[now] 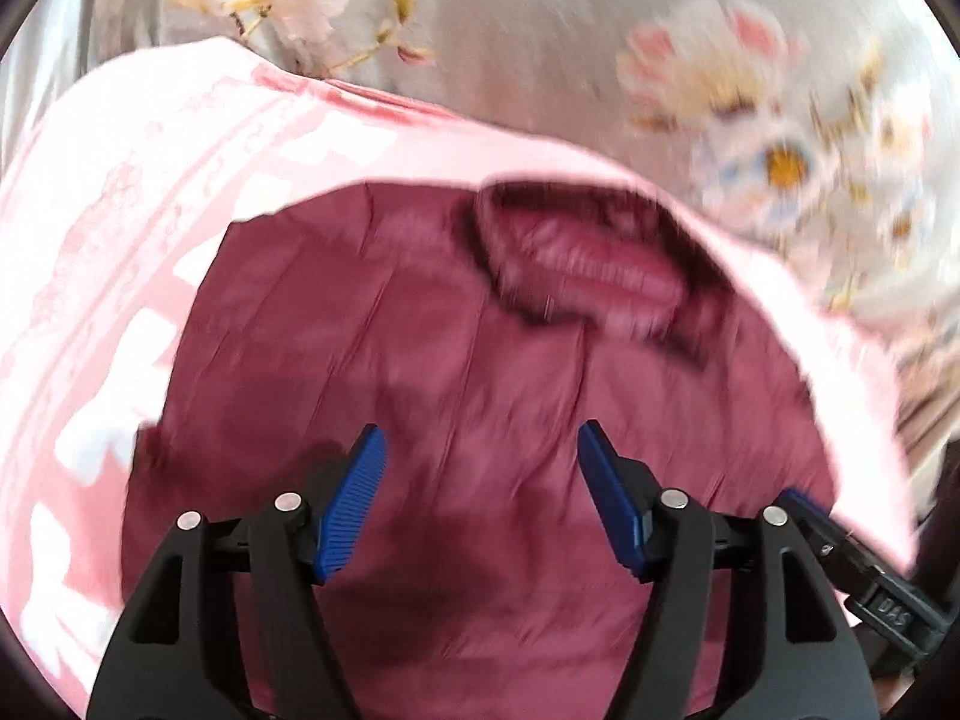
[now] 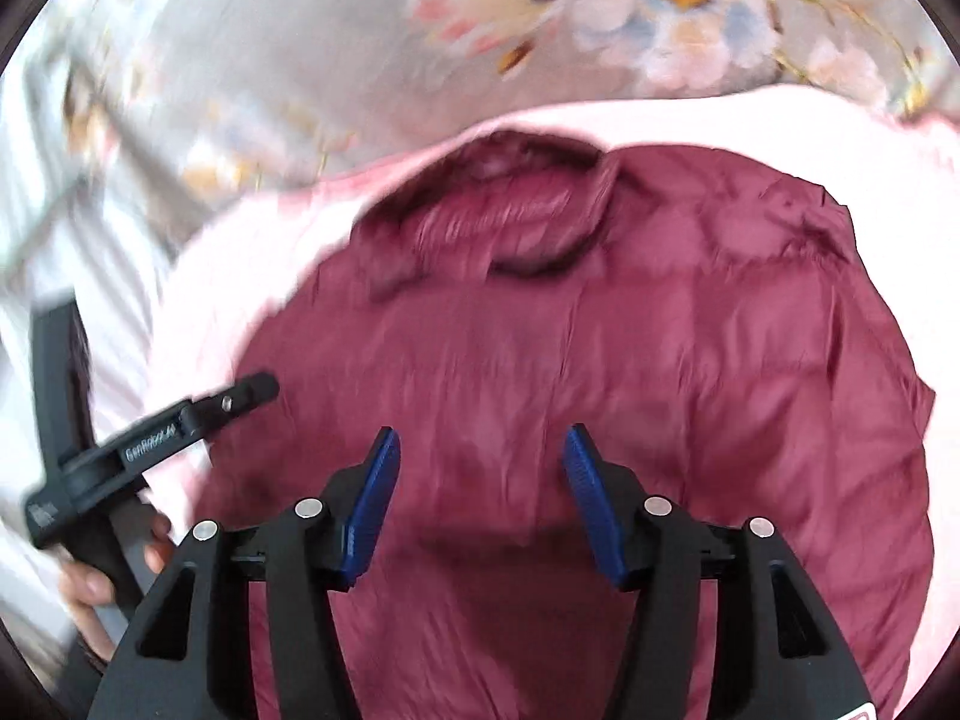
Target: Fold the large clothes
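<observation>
A: Where does the jacket (image 2: 600,360) lie?

B: Flat on the pink blanket (image 1: 120,240), which covers the floral sheet (image 1: 540,30). Its collar (image 2: 498,222) points toward the blanket's far edge, and the body runs back toward us.

A: And the grippers?

B: The left gripper (image 1: 480,498) and the right gripper (image 2: 480,498) both hang above the jacket's middle with jaws spread wide and nothing between them. Both views are blurred.

A: So how would you fold it well?

B: I judge no fold has begun. I'd send each gripper to a side edge of the jacket, pinch only the top layer, and bring the sides in evenly toward the centre seam, keeping the collar square.

A: How does the fabric look?

B: Deep maroon, shiny and puffy, creased all over. It probably slides and springs back, so press each fold down.
</observation>
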Demonstrator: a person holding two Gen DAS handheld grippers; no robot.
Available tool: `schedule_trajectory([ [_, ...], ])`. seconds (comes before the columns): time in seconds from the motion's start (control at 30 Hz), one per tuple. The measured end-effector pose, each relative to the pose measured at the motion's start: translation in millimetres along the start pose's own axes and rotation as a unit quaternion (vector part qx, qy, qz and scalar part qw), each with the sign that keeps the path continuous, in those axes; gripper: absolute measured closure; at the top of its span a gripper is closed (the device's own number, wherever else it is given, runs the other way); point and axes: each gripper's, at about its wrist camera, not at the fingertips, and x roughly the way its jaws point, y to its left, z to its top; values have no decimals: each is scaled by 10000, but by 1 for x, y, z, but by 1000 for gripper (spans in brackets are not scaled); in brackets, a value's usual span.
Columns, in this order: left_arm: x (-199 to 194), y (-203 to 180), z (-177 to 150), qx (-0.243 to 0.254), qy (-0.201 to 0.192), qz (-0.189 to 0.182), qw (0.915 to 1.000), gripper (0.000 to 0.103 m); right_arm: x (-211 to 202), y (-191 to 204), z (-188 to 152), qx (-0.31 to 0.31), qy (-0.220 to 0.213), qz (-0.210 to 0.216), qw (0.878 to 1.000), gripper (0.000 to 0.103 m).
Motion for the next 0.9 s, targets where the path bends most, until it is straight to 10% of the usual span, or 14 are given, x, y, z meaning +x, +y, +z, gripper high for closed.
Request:
schedule_trajectory([
  [0.27,87,17,46,-1424,838,-721,9836,39,63,-53,61,1791,8,679,9815,48],
  [0.33,107,19,47,-1549,961,-701,9807,47,76,-58,65,1900,6,659,9796,69],
  [0.43,113,15,48,-1294,1019,-645,9842,89,84,-59,70,1741,54,666,9825,93],
  [0.67,109,3,28,-172,685,-160,9974,93,71,-25,52,-353,5,-731,9967,94],
  [0.9,115,-13,10,487,147,161,9986,93,92,-32,37,-689,29,-1044,9921,97],
])
